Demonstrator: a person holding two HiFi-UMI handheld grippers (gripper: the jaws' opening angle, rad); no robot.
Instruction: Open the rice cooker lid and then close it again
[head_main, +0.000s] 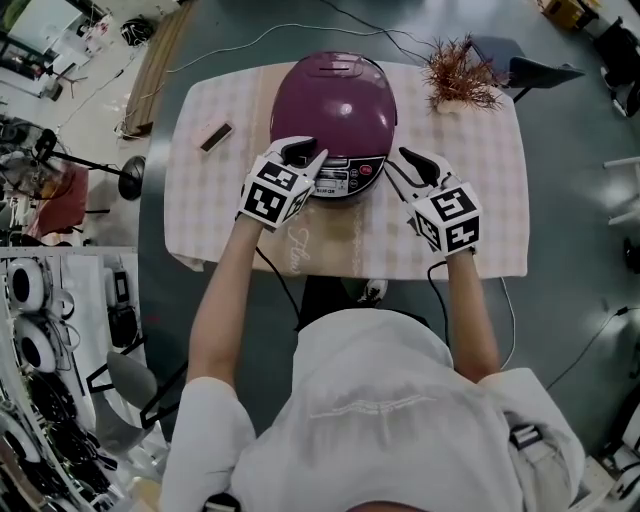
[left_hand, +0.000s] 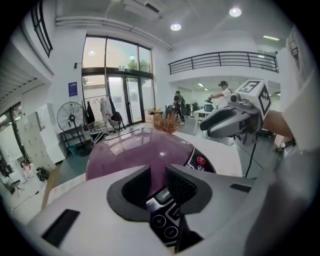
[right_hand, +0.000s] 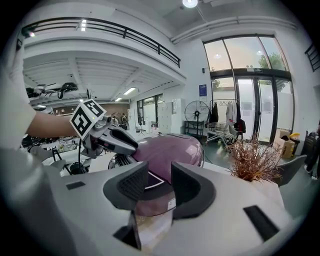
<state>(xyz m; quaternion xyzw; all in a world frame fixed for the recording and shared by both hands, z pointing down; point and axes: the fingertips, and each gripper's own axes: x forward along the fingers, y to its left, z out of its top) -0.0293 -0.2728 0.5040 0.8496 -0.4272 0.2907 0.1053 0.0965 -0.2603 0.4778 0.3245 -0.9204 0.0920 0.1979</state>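
White-clad shoulders and two forearms fill the near part of the head view. Beyond them the purple rice cooker (head_main: 335, 100) is seen standing on a table (head_main: 490, 220) covered with a pale checked cloth, its lid down. The left gripper (head_main: 303, 155) is held at the cooker's near front edge, just above the control panel (head_main: 345, 180), while the right gripper (head_main: 412, 165) is kept just beside the cooker's right front, apart from it. The left is therefore judged nearer to the lid's front catch, the hinge presumably lying on the far side. A dried plant (head_main: 460, 75) and a small dark block (head_main: 216, 136) are set well apart from the cooker, and cables trail over the grey floor around. In the left gripper view the jaws are found narrowly parted with nothing clamped, panel buttons and the lid's front edge showing through the gap. In the right gripper view the jaws are seen parted wider and empty, the cooker's flank lying ahead; a tall glazed hall with a balcony rail is made out behind.
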